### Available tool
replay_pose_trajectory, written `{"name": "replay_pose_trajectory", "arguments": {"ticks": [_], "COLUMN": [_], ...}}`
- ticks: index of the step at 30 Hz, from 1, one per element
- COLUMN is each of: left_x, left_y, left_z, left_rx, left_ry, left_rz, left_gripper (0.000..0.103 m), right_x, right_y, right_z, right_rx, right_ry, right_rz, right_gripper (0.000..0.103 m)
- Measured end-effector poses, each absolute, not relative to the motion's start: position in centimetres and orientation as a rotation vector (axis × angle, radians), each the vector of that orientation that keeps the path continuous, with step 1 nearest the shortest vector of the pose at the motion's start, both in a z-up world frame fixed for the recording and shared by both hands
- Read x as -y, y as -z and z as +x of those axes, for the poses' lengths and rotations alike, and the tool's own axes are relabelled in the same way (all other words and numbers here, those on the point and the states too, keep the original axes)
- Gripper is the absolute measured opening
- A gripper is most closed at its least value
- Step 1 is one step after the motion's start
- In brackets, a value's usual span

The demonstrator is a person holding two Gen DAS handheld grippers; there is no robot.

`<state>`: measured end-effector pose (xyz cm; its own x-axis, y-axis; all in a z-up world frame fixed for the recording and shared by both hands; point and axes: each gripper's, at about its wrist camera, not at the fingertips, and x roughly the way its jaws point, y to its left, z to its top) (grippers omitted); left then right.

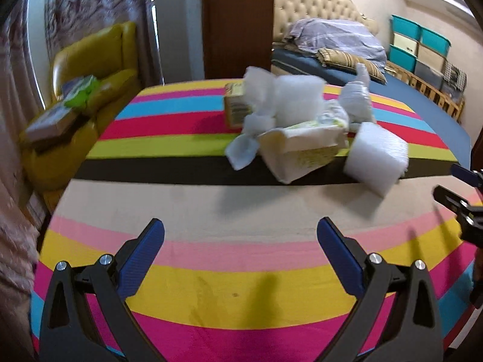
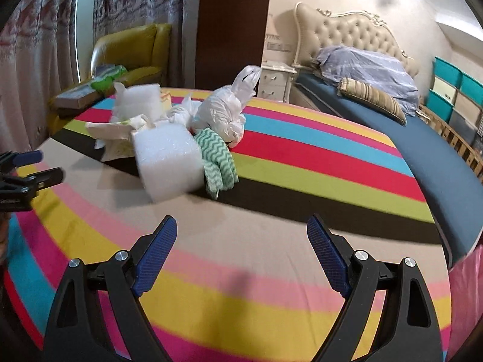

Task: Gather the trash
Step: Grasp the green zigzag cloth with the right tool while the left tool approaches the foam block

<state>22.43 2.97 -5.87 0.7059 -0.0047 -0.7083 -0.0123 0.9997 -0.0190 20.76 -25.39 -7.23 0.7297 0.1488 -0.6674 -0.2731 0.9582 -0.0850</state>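
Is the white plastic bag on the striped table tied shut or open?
Tied shut. The white plastic bag bulges below a twisted neck with its handles sticking up; nothing shows of its contents.

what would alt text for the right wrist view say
The right gripper, open and empty, hangs over a striped tablecloth facing a trash pile: a white foam block, a green zigzag cloth and a knotted white plastic bag. A bed stands behind.

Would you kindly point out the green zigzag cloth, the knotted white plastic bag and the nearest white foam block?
green zigzag cloth (image 2: 219,157), right wrist view, middle of its folds.
knotted white plastic bag (image 2: 222,111), right wrist view, bulging body.
white foam block (image 2: 169,163), right wrist view, front face.
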Motion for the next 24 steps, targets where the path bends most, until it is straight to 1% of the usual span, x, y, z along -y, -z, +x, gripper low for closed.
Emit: {"name": "replay_pose_trajectory", "arguments": {"ticks": [1,12,23,24], "left_x": [-3.0,-0.5,-1.2,-1.0], "left_y": [5.9,6.6,6.0,6.0], "left_z": [22.4,22.1,20.9,20.8], "left_rx": [-0.787,-0.782,-0.762,-0.763], "left_ry": [-0.007,0.038,0.038,0.042], "left_rz": [-0.024,0.049,0.016,0.013], "left_gripper": [0.098,0.098,0.098,0.098], "right_x": [25.3,23.9,19.6,19.4], "right_y": [7.4,8.3,8.3,8.3], "right_z": [21.7,27.9,28.7,28.7], "right_rx": [-0.734,-0.821,-0.834,-0.834], "right_ry": [-0.227,-0.288,-0.405,-0.409], "right_rz": [-0.181,-0.098,-0.129,-0.137], "right_gripper": [0.072,0.058,0.058,0.052]}}
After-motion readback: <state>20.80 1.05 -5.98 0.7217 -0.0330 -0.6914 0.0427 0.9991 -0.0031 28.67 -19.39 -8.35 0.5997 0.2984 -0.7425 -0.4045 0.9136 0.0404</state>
